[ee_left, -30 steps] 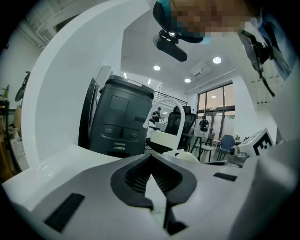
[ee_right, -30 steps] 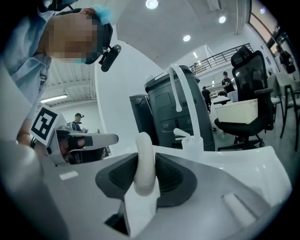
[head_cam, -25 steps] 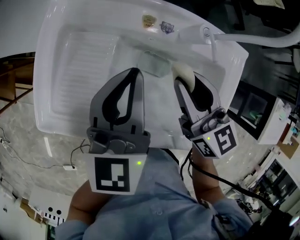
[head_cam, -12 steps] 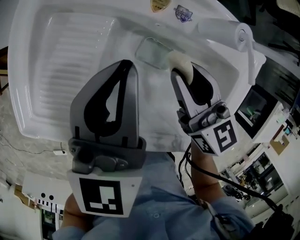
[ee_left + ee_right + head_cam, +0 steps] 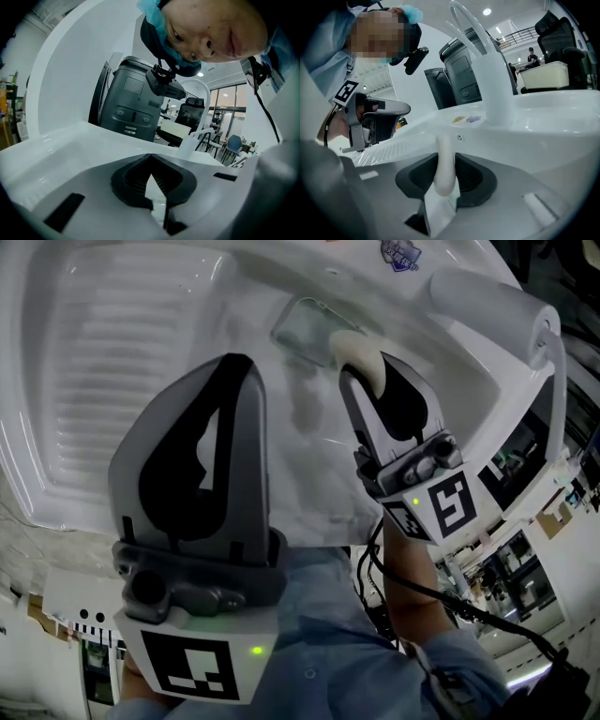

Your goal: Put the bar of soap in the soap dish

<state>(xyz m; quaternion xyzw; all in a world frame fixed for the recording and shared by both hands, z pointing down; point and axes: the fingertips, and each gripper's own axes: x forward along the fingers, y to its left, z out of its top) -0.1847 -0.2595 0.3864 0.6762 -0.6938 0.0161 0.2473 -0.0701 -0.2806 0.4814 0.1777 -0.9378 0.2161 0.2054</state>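
The cream bar of soap [image 5: 355,349] stands on edge between the jaws of my right gripper [image 5: 362,369], which is shut on it. In the head view the soap hangs by the right end of the clear soap dish [image 5: 300,326], which rests in the white sink [image 5: 112,381]. The right gripper view shows the soap [image 5: 444,164] pinched upright between the dark pads of the right gripper [image 5: 445,158]. My left gripper [image 5: 249,366] hovers over the basin to the left of the dish. Its jaws meet at the tips with nothing between them, as the left gripper view [image 5: 150,157] also shows.
A ribbed drainboard [image 5: 103,362] fills the sink's left part. The white faucet [image 5: 536,317] rises at the right, and stands behind the soap in the right gripper view [image 5: 491,79]. Two stickers [image 5: 466,119] sit on the sink's back rim. Office furniture lies beyond.
Both grippers have sunk toward the sink, which now looms larger. The soap, still gripped, has come down beside the dish's right end.
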